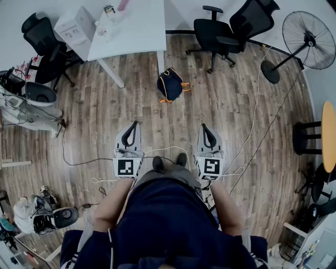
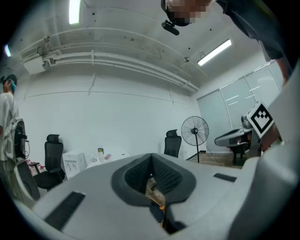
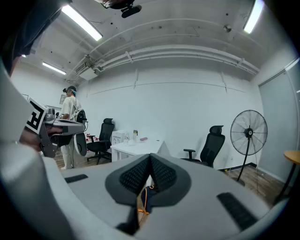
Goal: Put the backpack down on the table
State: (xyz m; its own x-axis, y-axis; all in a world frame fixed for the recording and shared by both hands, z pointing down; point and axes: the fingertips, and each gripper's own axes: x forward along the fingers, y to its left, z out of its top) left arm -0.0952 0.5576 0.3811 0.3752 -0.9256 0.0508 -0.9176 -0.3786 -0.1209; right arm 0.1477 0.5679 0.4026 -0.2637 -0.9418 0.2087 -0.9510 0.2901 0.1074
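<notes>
Both pairs of jaws are pressed together with nothing between them, plainly on the left gripper (image 2: 151, 156) and apparently on the right gripper (image 3: 150, 158). Ahead, the navy backpack (image 1: 169, 84) sits on the wooden floor (image 1: 105, 115), near the leg of the white table (image 1: 137, 32).

The backpack (image 1: 170, 84) sits on the floor (image 1: 236, 105), just beside the near right leg of the table (image 1: 137, 32). A bottle (image 1: 108, 10) stands on the table toward its far side, and a box (image 1: 74, 25) stands at its left end. An office chair (image 1: 44, 47) is to the table's left and a second office chair (image 1: 231, 25) to its right, with a standing fan (image 1: 308, 32) farther right again. A round table (image 1: 329, 137) and a stool (image 1: 307, 137) line the right edge. In the foreground, the left gripper (image 1: 134, 126) and right gripper (image 1: 205, 128) are side by side. Both are well apart from the backpack, which lies ahead between them.
</notes>
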